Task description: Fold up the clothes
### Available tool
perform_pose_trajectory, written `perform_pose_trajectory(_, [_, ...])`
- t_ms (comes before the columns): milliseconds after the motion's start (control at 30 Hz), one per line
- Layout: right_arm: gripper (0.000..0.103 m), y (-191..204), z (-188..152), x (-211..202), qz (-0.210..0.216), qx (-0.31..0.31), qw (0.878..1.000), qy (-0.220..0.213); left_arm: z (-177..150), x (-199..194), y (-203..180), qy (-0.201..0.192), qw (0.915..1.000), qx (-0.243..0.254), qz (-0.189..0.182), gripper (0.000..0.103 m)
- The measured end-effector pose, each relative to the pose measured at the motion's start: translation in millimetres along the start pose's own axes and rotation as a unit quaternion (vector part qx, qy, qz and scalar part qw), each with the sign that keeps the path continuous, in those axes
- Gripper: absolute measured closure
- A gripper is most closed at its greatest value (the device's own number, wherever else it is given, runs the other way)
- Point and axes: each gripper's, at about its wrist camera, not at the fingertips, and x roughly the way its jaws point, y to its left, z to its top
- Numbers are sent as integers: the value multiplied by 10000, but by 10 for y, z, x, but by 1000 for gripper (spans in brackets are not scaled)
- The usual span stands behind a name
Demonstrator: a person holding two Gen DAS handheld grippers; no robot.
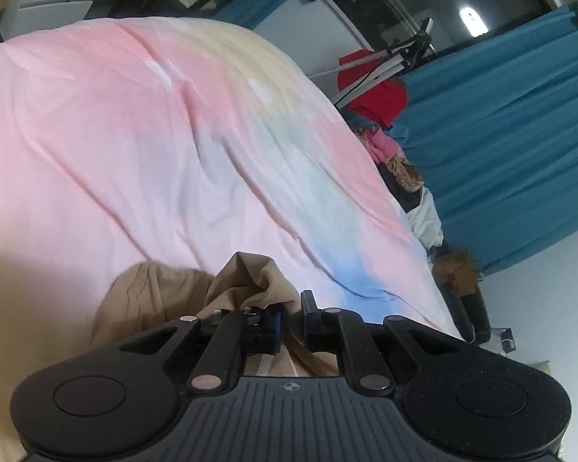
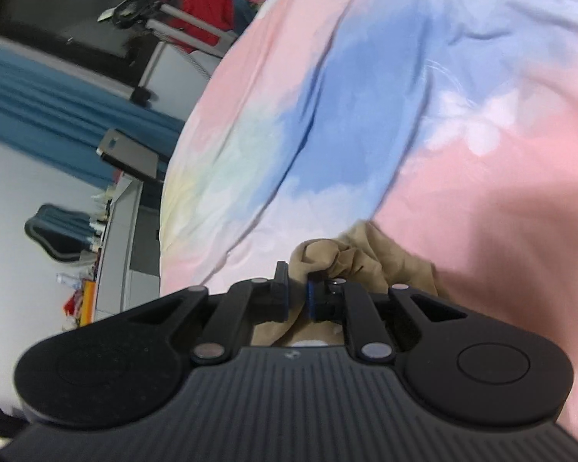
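Left fingers | pinch tan garment | right fingers likewise

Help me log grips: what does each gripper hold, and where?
Both the left gripper and right gripper pinch a bunched edge of the tan garment.

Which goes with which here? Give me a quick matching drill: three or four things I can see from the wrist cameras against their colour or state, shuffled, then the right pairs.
Things:
1. tan garment
2. bedspread
3. curtain
4. left gripper

Colour or state:
A. teal, hanging in folds
B. pastel pink, blue and yellow
C. beige, bunched between the jaws
D. black, pinching cloth

Pairs: 1-C, 2-B, 3-A, 4-D
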Motion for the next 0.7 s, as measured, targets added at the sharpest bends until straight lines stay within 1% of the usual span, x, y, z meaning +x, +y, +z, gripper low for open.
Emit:
perform_pose_trajectory(133, [90, 60, 27, 98, 60, -458, 9988, -152, -27, 101, -16, -109, 9989, 429, 142, 93])
perform_pose_trajectory(233, [88, 81, -23, 134, -2, -704, 9974, -176, -85, 86, -67, -170, 9968, 724, 283, 93])
perform_pose_trajectory(300, [82, 87, -45, 112, 23, -780, 9969, -129, -115, 53, -89, -165, 9960, 816, 333, 92])
perform_pose_trajectory(333, [66, 99, -57, 90, 70, -847, 9963, -112, -126, 30, -113, -147, 9950, 920, 351, 90])
perform_pose_trajectory(367, [45, 128, -80, 52, 157, -967, 9951, -130, -137, 7, -138, -130, 9940, 1024, 369, 83])
perform_pose_trajectory(400, [37, 168, -113, 6, 242, -1102, 9934, -184, -152, -21, -171, -128, 9925, 1152, 383, 78])
perform_pose_trajectory(433, [26, 217, -152, -39, 331, -1267, 9911, -240, -171, -56, -219, -150, 9904, 1319, 392, 66])
perform_pose_trajectory(467, [21, 281, -201, -84, 425, -1483, 9876, -298, -190, -91, -267, -171, 9879, 1486, 401, 58])
perform_pose_trajectory(500, [21, 343, -247, -127, 504, -1714, 9833, -344, -212, -127, -312, -206, 9853, 1650, 393, 50])
perform_pose_trajectory(533, [21, 405, -288, -166, 544, -1982, 9780, -369, -245, -166, -357, -268, 9817, 1848, 364, 30])
perform_pose_trajectory(567, [22, 461, -330, -198, 543, -2248, 9721, -402, -289, -199, -410, -346, 9766, 2092, 364, 21])
perform_pose_trajectory(600, [22, 501, -365, -216, 505, -2480, 9665, -427, -334, -215, -460, -425, 9705, 2331, 437, 21])
perform_pose_trajectory(633, [22, 535, -392, -215, 421, -2698, 9611, -408, -387, -224, -513, -495, 9628, 2592, 584, 21])
perform_pose_trajectory(700, [22, 584, -449, -179, 156, -3081, 9505, -381, -478, -202, -586, -514, 9494, 2986, 831, 21])
